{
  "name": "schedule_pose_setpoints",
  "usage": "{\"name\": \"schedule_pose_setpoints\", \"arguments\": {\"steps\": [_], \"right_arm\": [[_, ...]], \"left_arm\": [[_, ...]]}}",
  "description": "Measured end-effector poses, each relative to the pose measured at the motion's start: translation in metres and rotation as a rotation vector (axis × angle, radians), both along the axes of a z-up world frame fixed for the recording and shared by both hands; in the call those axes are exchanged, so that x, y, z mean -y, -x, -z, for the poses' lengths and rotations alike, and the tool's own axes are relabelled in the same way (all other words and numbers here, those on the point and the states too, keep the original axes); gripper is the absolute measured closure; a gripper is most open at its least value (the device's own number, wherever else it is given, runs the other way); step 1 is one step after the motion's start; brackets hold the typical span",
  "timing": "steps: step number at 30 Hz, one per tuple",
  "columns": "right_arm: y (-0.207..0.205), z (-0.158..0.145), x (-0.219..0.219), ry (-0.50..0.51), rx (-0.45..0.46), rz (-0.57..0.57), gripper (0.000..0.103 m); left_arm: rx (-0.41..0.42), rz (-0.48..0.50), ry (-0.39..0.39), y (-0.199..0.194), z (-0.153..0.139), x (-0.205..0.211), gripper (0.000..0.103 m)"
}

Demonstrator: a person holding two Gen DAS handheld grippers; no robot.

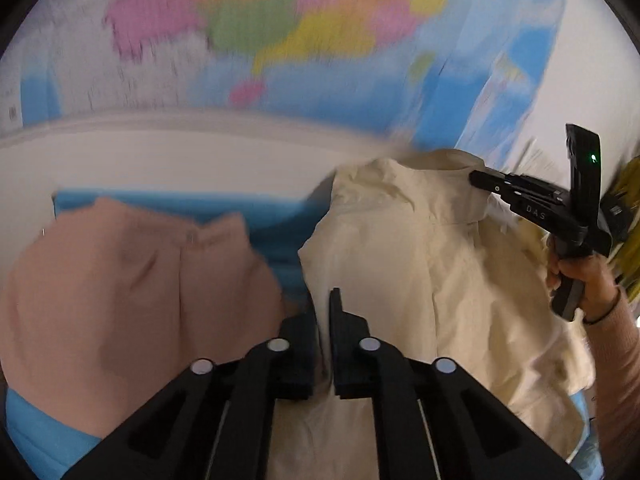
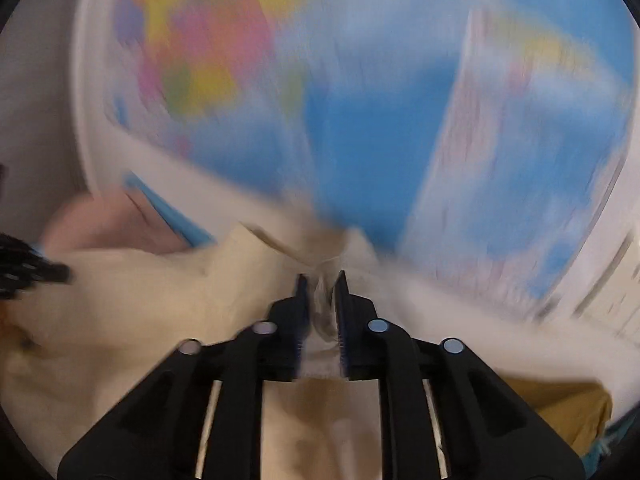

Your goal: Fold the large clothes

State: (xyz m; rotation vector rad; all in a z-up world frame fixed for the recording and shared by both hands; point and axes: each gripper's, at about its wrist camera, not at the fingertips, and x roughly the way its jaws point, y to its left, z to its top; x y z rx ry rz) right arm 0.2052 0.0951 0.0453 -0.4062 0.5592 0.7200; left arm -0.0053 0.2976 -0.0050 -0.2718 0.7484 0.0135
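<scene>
Pinching the cream garment [image 1: 400, 264], left tool [image 1: 324, 312] and right tool [image 2: 322, 296] each clamp its fabric.

The cream garment [image 1: 408, 264] is a large, light piece of thin, creased cloth with a collar-like fold near its top. It hangs lifted and spread, not lying flat, its lower part draping down in loose folds. Just beside it, on its left in the left wrist view, a pink garment [image 1: 120, 288] lies bunched on a blue surface [image 1: 276, 216].
</scene>
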Motion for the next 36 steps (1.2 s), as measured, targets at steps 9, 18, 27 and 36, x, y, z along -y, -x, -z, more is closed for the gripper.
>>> {"name": "schedule_pose_setpoints", "arguments": {"steps": [9, 18, 27, 36], "right_arm": [[0.044, -0.028, 0.108, -0.081, 0.013, 0.077, 0.014], [0.099, 0.026, 0.304, -0.023, -0.186, 0.348, 0.006], [0.183, 0.109, 0.485, -0.407, -0.454, 0.797, 0.006], [0.218, 0.164, 0.522, -0.793, -0.704, 0.737, 0.006]], "left_arm": [[-0.049, 0.045, -0.057, -0.013, 0.025, 0.029, 0.052], [-0.035, 0.177, -0.089, 0.003, 0.023, 0.088, 0.033], [-0.037, 0.208, -0.072, 0.028, 0.023, 0.126, 0.028], [0.078, 0.139, -0.095, 0.050, -0.006, 0.139, 0.026]]}}
